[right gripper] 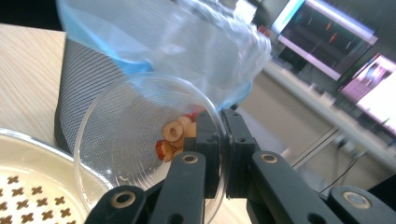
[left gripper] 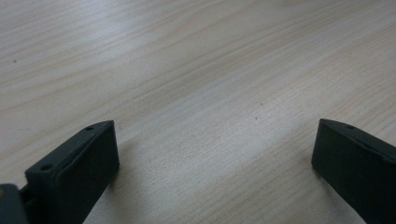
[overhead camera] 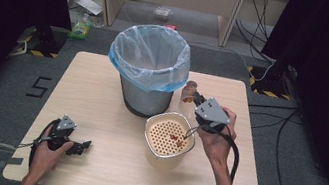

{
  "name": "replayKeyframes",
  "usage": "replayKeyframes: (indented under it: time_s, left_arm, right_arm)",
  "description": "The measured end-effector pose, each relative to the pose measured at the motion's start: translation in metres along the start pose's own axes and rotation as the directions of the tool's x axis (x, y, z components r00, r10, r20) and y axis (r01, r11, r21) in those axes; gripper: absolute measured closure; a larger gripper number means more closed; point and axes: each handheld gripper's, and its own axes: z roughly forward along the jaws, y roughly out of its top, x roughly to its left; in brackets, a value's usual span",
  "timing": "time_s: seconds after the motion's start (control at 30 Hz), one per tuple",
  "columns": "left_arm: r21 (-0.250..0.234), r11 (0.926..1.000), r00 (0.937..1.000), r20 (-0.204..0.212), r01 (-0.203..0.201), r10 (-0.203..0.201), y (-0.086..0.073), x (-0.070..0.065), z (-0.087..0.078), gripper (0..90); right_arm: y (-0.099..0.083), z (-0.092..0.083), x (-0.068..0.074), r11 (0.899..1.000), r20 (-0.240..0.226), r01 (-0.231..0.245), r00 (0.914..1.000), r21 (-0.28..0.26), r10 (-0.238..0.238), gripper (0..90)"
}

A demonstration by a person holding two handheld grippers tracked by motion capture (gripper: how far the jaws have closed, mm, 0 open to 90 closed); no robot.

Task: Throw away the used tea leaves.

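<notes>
The right gripper [right gripper: 223, 154] has its jaws clamped on the rim of a clear cup [right gripper: 140, 140], tilted, holding what look like sliced red fruit pieces [right gripper: 173, 136]. It sits between the bin [overhead camera: 148, 69] and strainer bowl [overhead camera: 168, 139]. The left gripper [overhead camera: 73, 145], jaws apart, rests on bare tabletop [overhead camera: 105, 163] at the near left.

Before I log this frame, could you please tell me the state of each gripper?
Left gripper: open, empty, over bare table.
Right gripper: closed on the rim of a clear plastic cup.

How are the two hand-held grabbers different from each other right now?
The left gripper has its jaws spread wide with nothing between them; the right gripper is pinched shut on the rim of a clear plastic cup. The left one rests low at the near corner of the table; the right one is raised and tipped beside the strainer bowl. Both have black jaws and are held in a hand.
</notes>
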Motion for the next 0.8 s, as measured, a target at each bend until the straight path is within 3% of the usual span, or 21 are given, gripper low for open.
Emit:
replayKeyframes:
  time_s: [0.03, 0.07, 0.13, 0.2, 0.23, 0.27, 0.3, 0.33, 0.37, 0.43, 0.47, 0.5, 0.53, 0.57, 0.6, 0.7, 0.73, 0.77, 0.8]
  left_arm:
    - [0.000, 1.0000, 1.0000, 0.000, 0.000, 0.000, 0.000, 0.000, 0.000, 0.0]
    - [0.000, 1.0000, 1.0000, -0.003, -0.002, 0.002, 0.000, 0.000, 0.000, 0.0]
    - [0.001, 1.0000, 1.0000, -0.005, -0.004, 0.004, 0.000, -0.001, 0.000, 0.0]
    - [0.002, 1.0000, 1.0000, -0.005, -0.004, 0.004, 0.000, -0.001, -0.001, 0.0]
    - [0.000, 1.0000, 0.9999, -0.008, -0.009, 0.009, 0.000, -0.001, -0.001, 0.0]
    - [0.000, 1.0000, 0.9999, -0.008, -0.009, 0.009, 0.000, -0.001, -0.001, 0.0]
    - [0.001, 1.0000, 1.0000, -0.006, -0.007, 0.007, 0.000, -0.001, -0.001, 0.0]
    - [0.002, 1.0000, 1.0000, -0.006, -0.006, 0.006, 0.000, -0.001, -0.001, 0.0]
    - [0.002, 1.0000, 1.0000, -0.005, -0.005, 0.005, 0.000, -0.001, -0.001, 0.0]
    - [0.000, 1.0000, 0.9999, -0.008, -0.008, 0.008, 0.000, -0.001, -0.001, 0.0]
    - [0.000, 1.0000, 0.9999, -0.008, -0.008, 0.008, 0.000, -0.001, -0.001, 0.0]
    - [0.002, 1.0000, 1.0000, -0.006, -0.005, 0.005, 0.000, -0.001, -0.001, 0.0]
    - [0.001, 1.0000, 1.0000, -0.005, -0.003, 0.003, 0.000, -0.001, -0.001, 0.0]
    - [0.001, 1.0000, 1.0000, -0.005, -0.003, 0.003, 0.000, -0.001, -0.001, 0.0]
    - [0.000, 1.0000, 1.0000, -0.006, -0.006, 0.006, 0.000, -0.001, -0.001, 0.0]
    - [-0.001, 1.0000, 0.9999, -0.008, -0.007, 0.006, 0.000, -0.001, -0.001, 0.0]
    - [0.001, 1.0000, 1.0000, -0.004, 0.000, 0.000, 0.000, 0.000, 0.000, 0.0]
    - [0.001, 1.0000, 1.0000, -0.005, -0.003, 0.003, 0.000, -0.001, -0.001, 0.0]
    - [0.001, 1.0000, 1.0000, -0.005, -0.003, 0.003, 0.000, -0.001, -0.001, 0.0]
  right_arm:
    - [0.000, 0.000, 0.000, 1.000, 0.000, 0.000, 1.0000, 0.000, 0.000, 87.0]
    - [0.000, -0.006, 0.008, 0.998, 0.029, 0.053, 0.9982, -0.021, -0.052, 87.1]
    - [-0.001, -0.009, 0.012, 0.997, 0.048, 0.076, 0.9961, -0.031, -0.074, 87.1]
    - [-0.001, -0.014, 0.020, 0.989, 0.097, 0.140, 0.9861, -0.046, -0.135, 87.1]
    - [-0.003, -0.018, 0.027, 0.978, 0.158, 0.200, 0.9693, -0.063, -0.188, 87.2]
    - [-0.005, -0.018, 0.031, 0.973, 0.177, 0.221, 0.9625, -0.071, -0.205, 87.2]
    - [-0.005, -0.018, 0.031, 0.973, 0.177, 0.221, 0.9625, -0.071, -0.205, 87.2]
    - [-0.005, -0.017, 0.034, 0.964, 0.181, 0.258, 0.9528, -0.061, -0.244, 87.2]
    - [-0.006, -0.015, 0.041, 0.951, 0.198, 0.305, 0.9366, -0.056, -0.289, 87.2]
    - [-0.004, -0.015, 0.047, 0.937, 0.208, 0.343, 0.9229, -0.065, -0.324, 87.2]
    - [-0.004, -0.015, 0.047, 0.937, 0.208, 0.343, 0.9229, -0.065, -0.324, 87.2]
    - [-0.003, -0.013, 0.051, 0.919, 0.236, 0.389, 0.9012, -0.069, -0.364, 87.3]
    - [-0.005, -0.011, 0.051, 0.925, 0.239, 0.373, 0.9071, -0.077, -0.346, 87.2]
    - [-0.005, -0.011, 0.051, 0.925, 0.239, 0.373, 0.9071, -0.077, -0.346, 87.2]
    - [-0.007, -0.010, 0.051, 0.932, 0.240, 0.353, 0.9147, -0.082, -0.325, 87.3]
    - [-0.005, -0.014, 0.055, 0.907, 0.268, 0.409, 0.8888, -0.100, -0.371, 87.3]
    - [-0.007, -0.015, 0.056, 0.907, 0.283, 0.405, 0.8884, -0.112, -0.362, 87.3]
    - [-0.008, -0.016, 0.058, 0.899, 0.298, 0.420, 0.8798, -0.124, -0.370, 87.4]
    - [-0.008, -0.016, 0.058, 0.899, 0.298, 0.420, 0.8798, -0.124, -0.370, 87.4]
